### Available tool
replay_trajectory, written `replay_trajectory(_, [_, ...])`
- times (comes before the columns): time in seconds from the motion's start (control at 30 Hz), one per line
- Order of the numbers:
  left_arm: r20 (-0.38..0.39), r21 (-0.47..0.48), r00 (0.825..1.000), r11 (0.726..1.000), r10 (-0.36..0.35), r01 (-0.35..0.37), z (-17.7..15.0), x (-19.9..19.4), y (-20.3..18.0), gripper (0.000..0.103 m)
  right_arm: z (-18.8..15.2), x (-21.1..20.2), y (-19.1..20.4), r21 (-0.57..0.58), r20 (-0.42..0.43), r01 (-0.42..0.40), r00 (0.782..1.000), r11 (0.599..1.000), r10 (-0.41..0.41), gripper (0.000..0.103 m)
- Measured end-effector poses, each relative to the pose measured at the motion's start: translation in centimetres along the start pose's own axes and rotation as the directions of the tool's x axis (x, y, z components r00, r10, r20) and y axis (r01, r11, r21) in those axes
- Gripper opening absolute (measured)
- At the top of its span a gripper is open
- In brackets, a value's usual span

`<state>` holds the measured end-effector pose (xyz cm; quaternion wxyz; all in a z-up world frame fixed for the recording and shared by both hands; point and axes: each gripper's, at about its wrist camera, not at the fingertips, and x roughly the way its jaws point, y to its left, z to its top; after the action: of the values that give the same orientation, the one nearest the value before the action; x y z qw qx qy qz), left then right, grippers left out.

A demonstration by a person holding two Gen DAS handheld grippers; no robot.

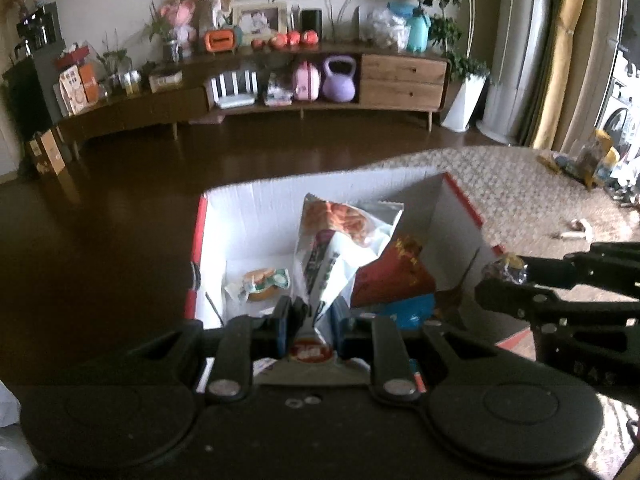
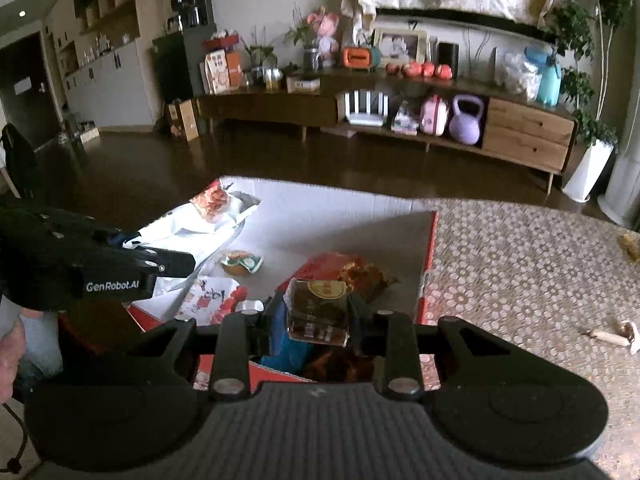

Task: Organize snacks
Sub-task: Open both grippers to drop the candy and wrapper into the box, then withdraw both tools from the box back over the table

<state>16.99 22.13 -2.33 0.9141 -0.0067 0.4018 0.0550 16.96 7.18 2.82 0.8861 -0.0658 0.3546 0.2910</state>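
Observation:
A white cardboard box with red edges (image 1: 248, 216) (image 2: 430, 248) stands open on the floor. My left gripper (image 1: 312, 316) is shut on a white snack bag with an orange food picture (image 1: 336, 240) and holds it over the box; that bag (image 2: 208, 216) also shows from the right wrist. My right gripper (image 2: 318, 314) is shut on a small brown clear-wrapped snack pack (image 2: 320, 308), above the box's near right part; it appears at the right of the left wrist view (image 1: 502, 276). Inside the box lie a red packet (image 1: 396, 276) (image 2: 344, 268), a blue packet (image 1: 412, 310) and a small burger-printed snack (image 1: 262, 282) (image 2: 240, 262).
The box stands half on a woven rug (image 2: 520, 264), half on dark wood floor (image 1: 120, 208). A small white and brown object (image 2: 612, 336) lies on the rug at right. A long low wooden sideboard (image 2: 528, 128) lines the far wall. A person's hand (image 2: 10, 352) shows at left.

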Motion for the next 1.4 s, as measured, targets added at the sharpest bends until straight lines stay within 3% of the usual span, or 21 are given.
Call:
replay_trajectory(0.43, [-0.100, 0.002, 0.995, 1.000, -0.004, 0.004, -1.4, 3.8, 0.6, 0.018, -0.4, 4.1, -0.6, 0.022, -0.092, -0.013, 0.996, 1.000, 0.015, 0.031])
replay_trajectory(0.63, [-0.117, -0.002, 0.993, 1.000, -0.008, 0.008, -1.6, 4.0, 0.4, 0.028, -0.6, 4.1, -0.5, 0.021, -0.109, -0.021, 0.994, 1.000, 0.023, 0.031])
replay_trajectory(0.73, [-0.108, -0.005, 0.994, 1.000, -0.007, 0.007, -1.5, 3.5, 0.3, 0.044, -0.8, 4.0, -0.2, 0.016, -0.113, -0.027, 0.993, 1.000, 0.029, 0.033])
replay_trajectory(0.77, [-0.101, -0.007, 0.995, 1.000, -0.003, 0.002, -1.5, 3.3, 0.3, 0.066, -0.7, 3.8, -0.2, 0.014, -0.110, -0.026, 0.994, 1.000, 0.027, 0.036])
replay_trajectory(0.8, [-0.086, -0.011, 0.996, 1.000, 0.005, -0.006, -1.5, 2.8, 0.3, 0.083, -0.7, 3.5, -0.1, 0.013, -0.105, -0.023, 0.994, 1.000, 0.024, 0.050])
replay_trajectory(0.87, [-0.061, -0.016, 0.998, 1.000, 0.019, -0.020, -1.3, 2.2, 0.1, 0.085, -0.6, 2.8, 0.1, 0.010, -0.081, -0.016, 0.997, 1.000, 0.017, 0.063])
replay_trajectory(0.93, [-0.060, -0.026, 0.998, 1.000, 0.013, -0.015, -1.2, 1.7, 0.3, 0.086, -0.5, 2.0, 0.0, 0.011, -0.064, -0.025, 0.998, 1.000, 0.025, 0.066])
replay_trajectory(1.0, [-0.046, -0.028, 0.998, 0.999, 0.030, -0.031, -1.1, 1.1, 0.3, 0.095, -0.4, 1.3, 0.2, 0.010, -0.057, -0.023, 0.998, 1.000, 0.023, 0.067])
replay_trajectory(1.1, [-0.019, -0.025, 0.999, 0.999, 0.040, -0.040, -0.9, 0.0, 0.1, 0.100, -0.4, 0.2, 0.4, 0.003, -0.040, -0.023, 0.999, 1.000, 0.023, 0.078])
replay_trajectory(1.4, [0.037, -0.017, 0.999, 0.999, 0.029, -0.028, -1.1, -4.0, -0.9, 0.103, -0.9, -4.5, 0.8, 0.008, -0.003, -0.007, 1.000, 1.000, 0.007, 0.080])
